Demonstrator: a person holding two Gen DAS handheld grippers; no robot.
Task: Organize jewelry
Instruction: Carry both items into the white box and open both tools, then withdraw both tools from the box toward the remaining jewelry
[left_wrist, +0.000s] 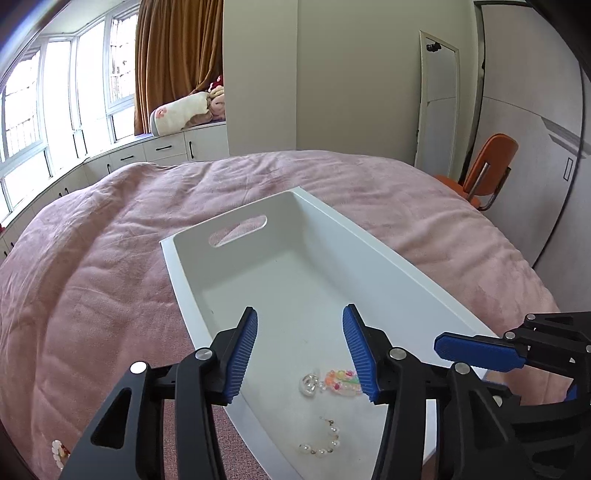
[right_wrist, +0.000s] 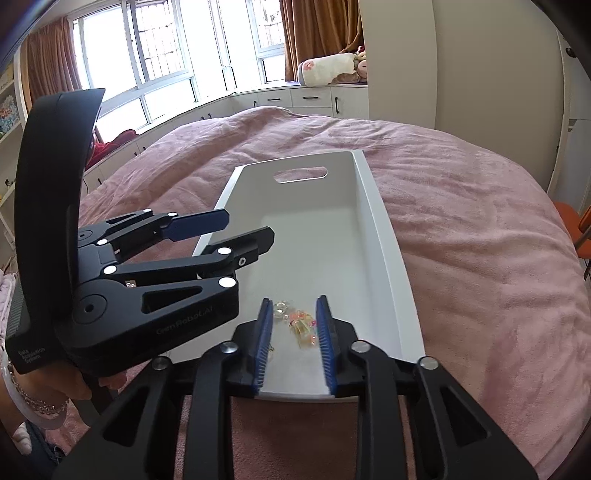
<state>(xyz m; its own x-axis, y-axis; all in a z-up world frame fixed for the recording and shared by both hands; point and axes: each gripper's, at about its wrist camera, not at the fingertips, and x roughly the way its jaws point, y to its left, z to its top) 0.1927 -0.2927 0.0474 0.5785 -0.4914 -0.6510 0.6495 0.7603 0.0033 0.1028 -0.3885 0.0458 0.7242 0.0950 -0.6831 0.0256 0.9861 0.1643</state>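
Both grippers hang empty over the near end of the white tray (left_wrist: 369, 236) on the pink bedspread (left_wrist: 110, 258): the left gripper (left_wrist: 300, 350) spread wide, the right gripper (right_wrist: 295, 332) parted too. Low in both frames, a coloured bead bracelet (left_wrist: 341, 382) and a pearl bracelet (left_wrist: 325, 443) lie inside the tray. The sorting step seems to be underway; another trinket (left_wrist: 59, 452) at the lower left of the left view probably needs pinching next.

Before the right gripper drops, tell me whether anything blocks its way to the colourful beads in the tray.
Nothing visible blocks it. The right gripper is open, and the colourful beads lie on the tray floor between its fingers. The clear bead lies beside them, near one finger. The left gripper hangs open off to the side.
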